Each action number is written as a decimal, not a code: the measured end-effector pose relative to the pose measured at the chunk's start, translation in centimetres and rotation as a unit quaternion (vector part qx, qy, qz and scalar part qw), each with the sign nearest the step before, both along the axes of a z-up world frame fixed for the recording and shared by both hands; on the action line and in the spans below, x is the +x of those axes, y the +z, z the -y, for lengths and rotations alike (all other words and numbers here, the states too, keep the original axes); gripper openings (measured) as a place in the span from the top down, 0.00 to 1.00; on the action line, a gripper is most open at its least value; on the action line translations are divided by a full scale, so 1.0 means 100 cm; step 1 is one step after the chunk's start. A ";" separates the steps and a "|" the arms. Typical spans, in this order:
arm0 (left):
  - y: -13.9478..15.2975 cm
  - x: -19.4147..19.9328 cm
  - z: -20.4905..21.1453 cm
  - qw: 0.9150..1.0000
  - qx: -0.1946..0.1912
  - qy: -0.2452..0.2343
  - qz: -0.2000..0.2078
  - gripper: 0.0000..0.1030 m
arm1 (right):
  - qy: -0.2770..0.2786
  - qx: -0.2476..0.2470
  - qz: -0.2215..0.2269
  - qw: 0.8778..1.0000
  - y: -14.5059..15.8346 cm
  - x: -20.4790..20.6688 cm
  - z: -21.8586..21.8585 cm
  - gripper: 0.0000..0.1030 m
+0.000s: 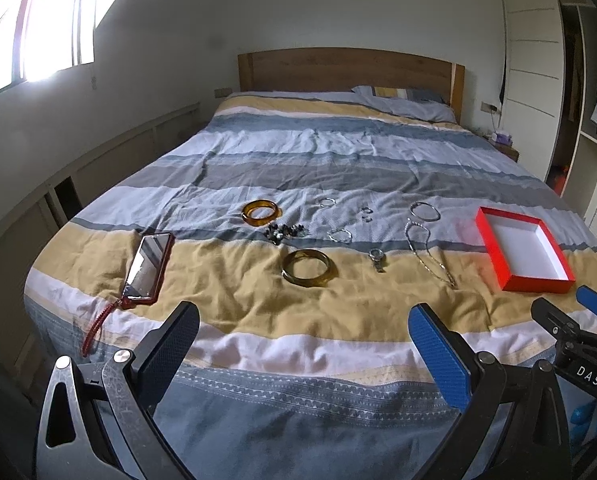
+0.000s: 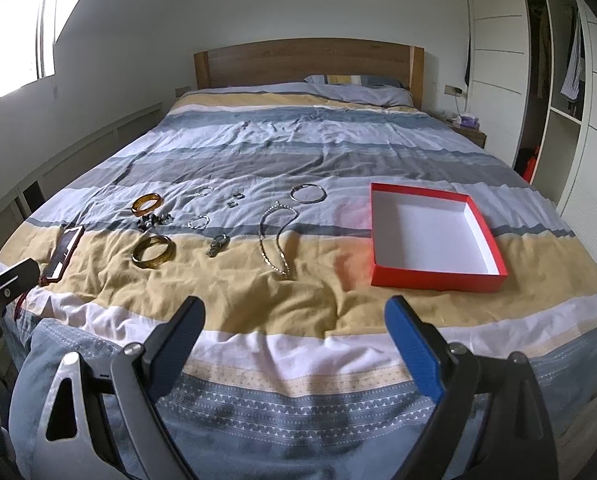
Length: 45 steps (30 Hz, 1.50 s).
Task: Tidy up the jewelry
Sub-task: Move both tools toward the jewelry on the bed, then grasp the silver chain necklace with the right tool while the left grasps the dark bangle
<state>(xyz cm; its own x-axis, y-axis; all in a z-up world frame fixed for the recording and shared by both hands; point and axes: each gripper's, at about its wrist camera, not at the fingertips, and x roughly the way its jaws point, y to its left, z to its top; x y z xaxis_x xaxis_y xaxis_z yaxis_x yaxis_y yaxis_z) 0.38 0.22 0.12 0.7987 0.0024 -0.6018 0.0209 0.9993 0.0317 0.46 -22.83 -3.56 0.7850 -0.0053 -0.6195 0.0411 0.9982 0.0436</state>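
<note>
Jewelry lies spread on the striped bedspread: an amber bangle point(image 1: 260, 212) point(image 2: 147, 203), an olive bangle point(image 1: 307, 268) point(image 2: 153, 251), a dark bead bracelet point(image 1: 284, 232), a watch point(image 1: 377, 259) point(image 2: 217, 245), a silver chain necklace point(image 1: 428, 252) point(image 2: 276, 240), a silver bangle point(image 1: 424, 212) point(image 2: 308, 193) and small rings point(image 1: 365, 213). An empty red box point(image 1: 522, 250) point(image 2: 432, 236) with a white inside sits at the right. My left gripper point(image 1: 304, 326) and right gripper point(image 2: 294, 318) are both open and empty, near the foot of the bed, short of the jewelry.
A phone in a red case point(image 1: 148, 268) point(image 2: 64, 252) with a wrist strap lies left of the jewelry. The wooden headboard point(image 1: 346, 68) and a pillow point(image 1: 402, 102) are at the far end. A wardrobe point(image 1: 538, 80) stands on the right.
</note>
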 end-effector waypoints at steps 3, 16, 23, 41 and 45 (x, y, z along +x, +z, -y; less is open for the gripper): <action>0.000 0.002 -0.003 1.000 0.002 0.005 -0.002 0.01 | 0.005 0.000 0.000 1.000 -0.001 0.001 -0.002 0.11; -0.013 0.015 -0.011 0.999 0.001 0.019 -0.026 0.01 | 0.008 -0.014 0.011 1.000 -0.006 0.007 -0.006 0.11; -0.019 0.026 -0.025 0.999 -0.016 0.033 -0.026 0.01 | 0.009 0.004 -0.009 1.000 -0.016 0.018 -0.001 0.11; -0.055 0.094 -0.029 0.996 -0.023 0.021 -0.084 0.01 | 0.036 0.038 -0.061 0.997 -0.043 0.082 0.014 0.13; -0.067 0.118 -0.025 0.995 -0.026 0.007 -0.095 0.01 | 0.048 0.047 -0.071 0.995 -0.050 0.105 0.015 0.14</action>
<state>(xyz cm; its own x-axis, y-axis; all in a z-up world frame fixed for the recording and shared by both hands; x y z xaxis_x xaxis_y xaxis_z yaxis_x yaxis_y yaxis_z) 12.20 2.67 -6.57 0.6699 -0.0228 -0.7421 0.0073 0.9997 -0.0241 10.99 -24.31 -8.59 0.6837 0.1295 -0.7182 -0.0427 0.9895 0.1378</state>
